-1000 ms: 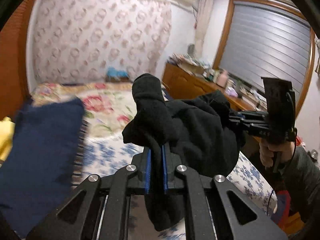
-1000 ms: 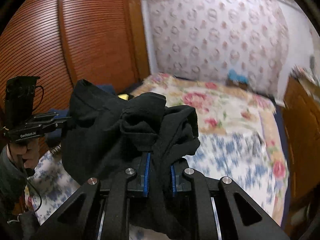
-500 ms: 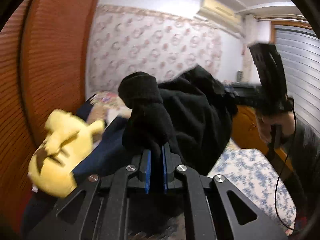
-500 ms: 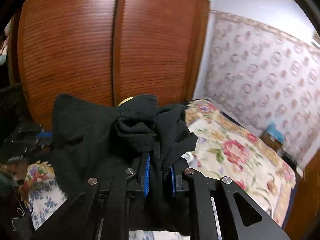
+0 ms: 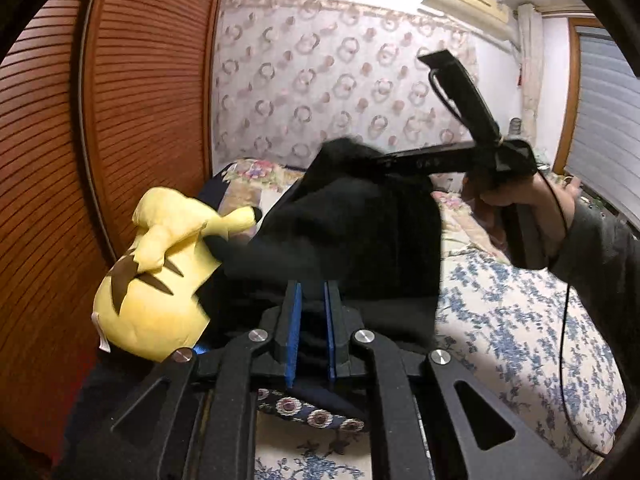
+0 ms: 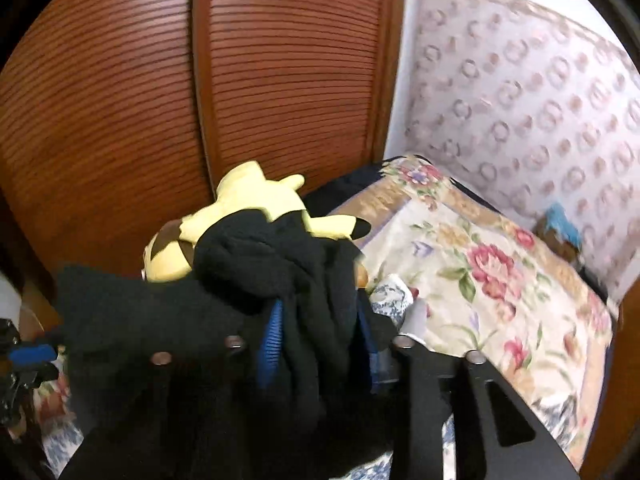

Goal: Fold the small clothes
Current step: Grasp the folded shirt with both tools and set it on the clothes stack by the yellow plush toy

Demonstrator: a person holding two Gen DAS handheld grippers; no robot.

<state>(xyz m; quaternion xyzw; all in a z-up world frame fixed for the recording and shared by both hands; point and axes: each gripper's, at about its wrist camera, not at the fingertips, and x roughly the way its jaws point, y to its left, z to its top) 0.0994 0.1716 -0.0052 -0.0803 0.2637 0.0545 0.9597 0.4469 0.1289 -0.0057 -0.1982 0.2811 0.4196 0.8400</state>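
A bunched black garment hangs between both grippers over the bed. My left gripper is shut on its near edge, blue pads pinching the cloth. The right gripper shows in the left wrist view, held by a hand, with its tip buried in the garment's far top. In the right wrist view the right gripper is shut on a thick fold of the black garment, which drapes over the fingers and hides their tips.
A yellow plush toy lies at the bed's left edge next to the slatted wooden wardrobe door; it also shows in the right wrist view. The floral bedspread spreads to the right. A patterned dark band lies under the left gripper.
Both grippers have swung left with the garment toward the wardrobe and plush toy. The garment now sits lower, close to the toy; the right gripper has tilted downward.
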